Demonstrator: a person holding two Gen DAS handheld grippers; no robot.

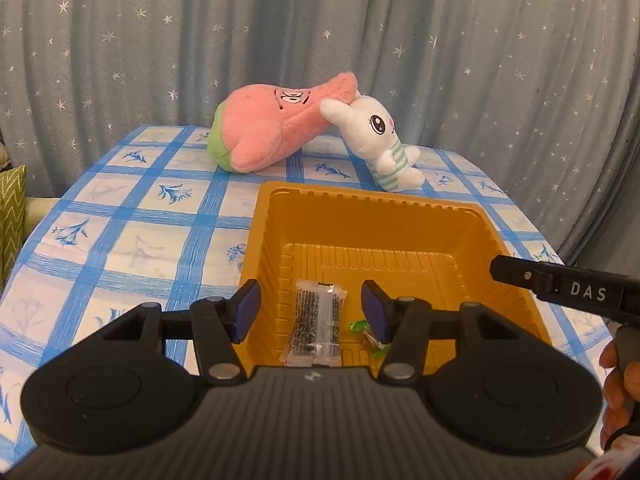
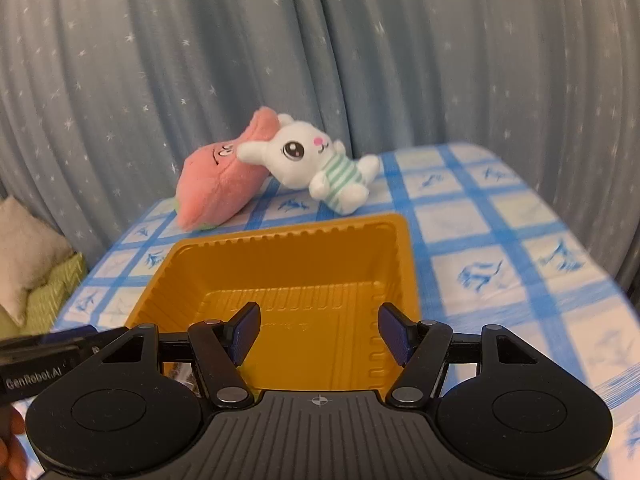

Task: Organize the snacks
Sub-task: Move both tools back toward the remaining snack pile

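An orange plastic tray sits on the blue-checked tablecloth. In it lie a clear packet of black seeds and a green-wrapped candy, near its front wall. My left gripper is open and empty, its jaws hanging above the packet on either side of it. My right gripper is open and empty above the same tray. A bit of the packet shows behind its left finger. The right gripper's body reaches in from the right in the left wrist view.
A pink plush and a white bunny plush lie at the table's far edge behind the tray. A starry grey curtain hangs behind. Cushions lie off the table's left side.
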